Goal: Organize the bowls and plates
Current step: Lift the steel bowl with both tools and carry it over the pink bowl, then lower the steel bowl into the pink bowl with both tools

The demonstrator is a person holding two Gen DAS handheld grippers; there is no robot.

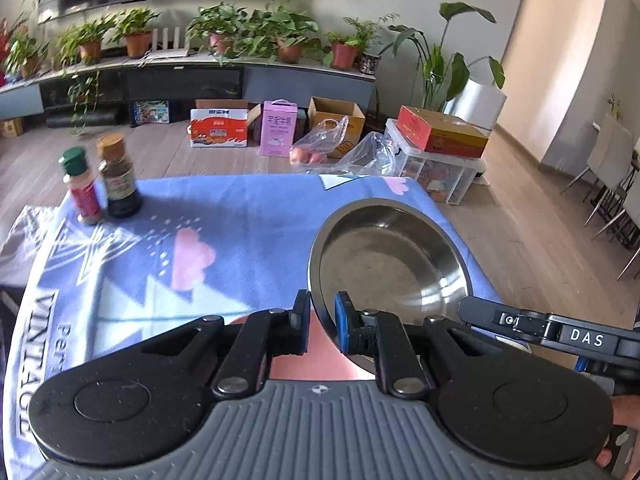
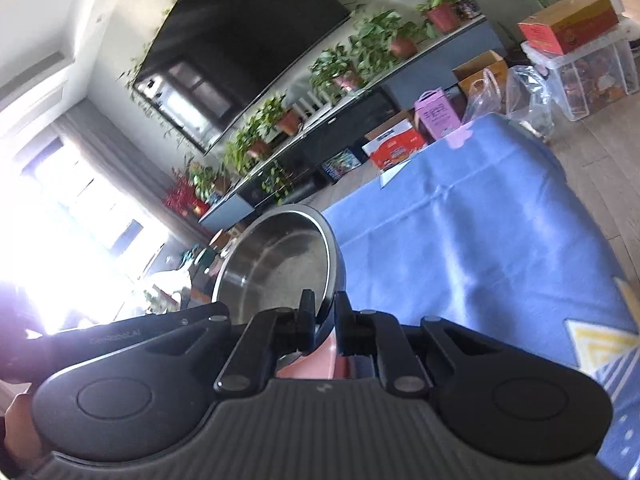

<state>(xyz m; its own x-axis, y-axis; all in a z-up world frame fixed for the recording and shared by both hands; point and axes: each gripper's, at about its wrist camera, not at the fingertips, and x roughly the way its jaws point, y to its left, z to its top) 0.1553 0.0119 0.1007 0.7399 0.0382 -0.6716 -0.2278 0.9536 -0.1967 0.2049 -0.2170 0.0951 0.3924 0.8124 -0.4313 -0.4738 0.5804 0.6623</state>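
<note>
The left gripper [image 1: 322, 320] is closed down to a narrow gap and clamps the near rim of the round stainless steel bowl [image 1: 390, 258], one finger outside the rim and the blue-padded finger inside. The right gripper [image 2: 323, 316] is also nearly together and pinches the rim of the same steel bowl [image 2: 276, 268] from the other side, so both grippers hold it at once. The bowl is tilted and is lifted above the counter covered with a blue patterned cloth [image 1: 240, 208], at the right part of it. Under the bowl, close to the fingers, a pink round surface [image 1: 320, 354] is seen, but I cannot tell what it is. At the far left corner of the counter stand a small spice bottle with a green cap [image 1: 82, 186] and a dark glass bottle with a brown cap [image 1: 118, 178], just beside each other and well apart from the bowl. Behind the counter, on the wooden floor, are cardboard boxes [image 1: 218, 128] and clear plastic bags [image 1: 340, 148].
</note>
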